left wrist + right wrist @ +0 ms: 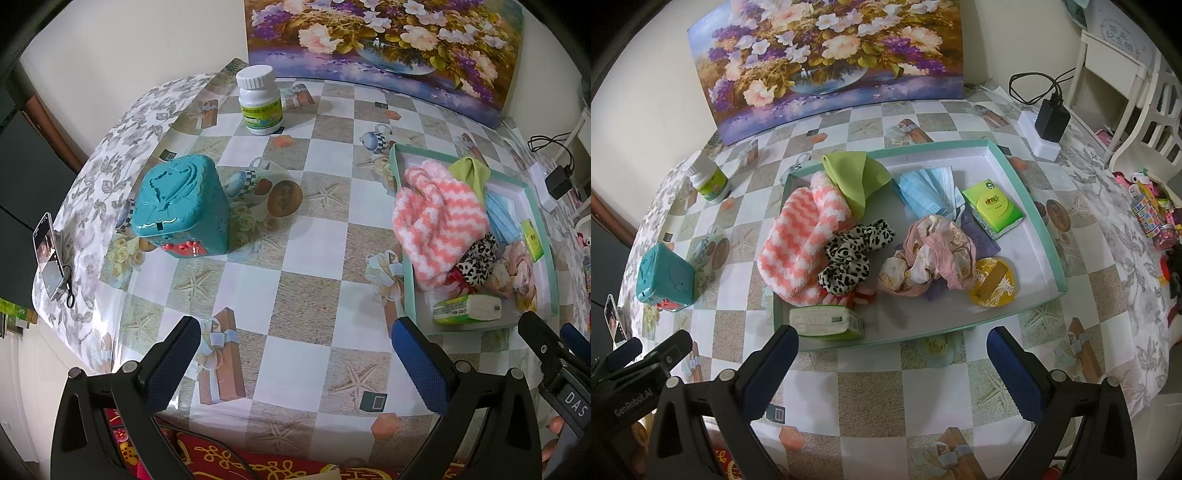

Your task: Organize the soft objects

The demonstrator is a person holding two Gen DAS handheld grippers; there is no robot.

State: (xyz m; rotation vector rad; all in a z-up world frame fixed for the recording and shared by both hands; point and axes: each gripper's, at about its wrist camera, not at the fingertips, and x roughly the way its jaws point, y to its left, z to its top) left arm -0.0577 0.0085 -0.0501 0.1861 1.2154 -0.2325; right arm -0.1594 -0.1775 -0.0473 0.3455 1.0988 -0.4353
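Note:
A shallow teal-rimmed tray (pixel 1027 192) (pixel 397 162) on the checked table holds soft things: a pink-and-white fuzzy sock (pixel 798 236) (pixel 439 221), a green cloth (pixel 857 177), a leopard-print scrunchie (pixel 853 254), a crumpled pink floral cloth (pixel 931 254), blue face masks (pixel 923 188), two tissue packs (pixel 991 208) (pixel 827 321) and a yellow round lid (pixel 993 282). My right gripper (pixel 890 365) is open in front of the tray's near edge, holding nothing. My left gripper (pixel 295 354) is open over bare table left of the tray, also holding nothing.
A teal tin box (pixel 184 206) and a white pill bottle (pixel 258 99) stand left of the tray. A flower painting (pixel 827 55) leans at the back. A charger on a power strip (pixel 1049 122) sits back right. A phone (pixel 46 254) lies at the left edge.

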